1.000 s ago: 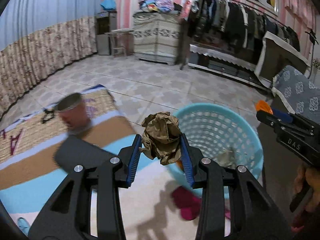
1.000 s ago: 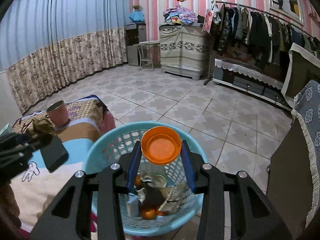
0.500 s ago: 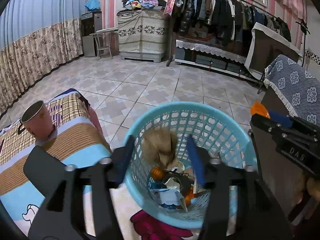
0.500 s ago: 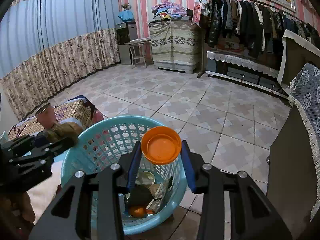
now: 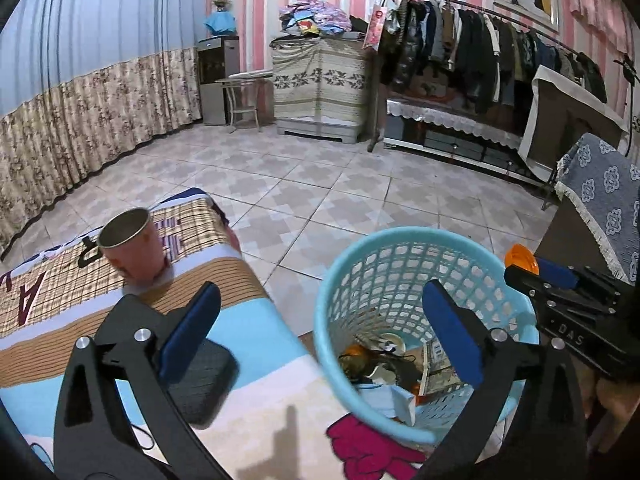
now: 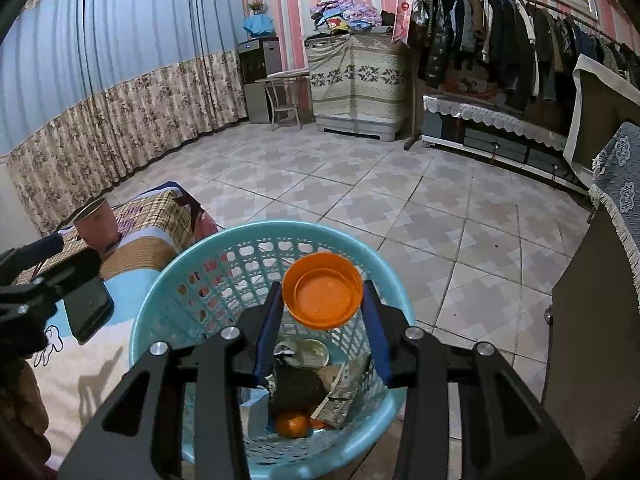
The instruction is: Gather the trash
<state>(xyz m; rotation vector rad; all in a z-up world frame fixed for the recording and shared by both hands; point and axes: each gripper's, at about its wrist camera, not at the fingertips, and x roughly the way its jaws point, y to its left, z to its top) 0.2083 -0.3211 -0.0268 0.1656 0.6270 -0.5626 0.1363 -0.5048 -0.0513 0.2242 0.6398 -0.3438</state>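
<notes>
Basket [image 6: 160, 312] right of the bed [image 5: 248, 328]; cup [image 5: 132, 246] on bed, seemingly upright.

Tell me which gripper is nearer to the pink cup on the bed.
Left. The left gripper, open and empty, sits between the pink cup and the blue basket. The right gripper holds an orange lid over the basket's far side.

One basket [image 6: 160, 312], one orange lid [image 6: 322, 290], one cup [image 5: 134, 246], two grippers [image 5: 320, 332] [image 6: 322, 320]
</notes>
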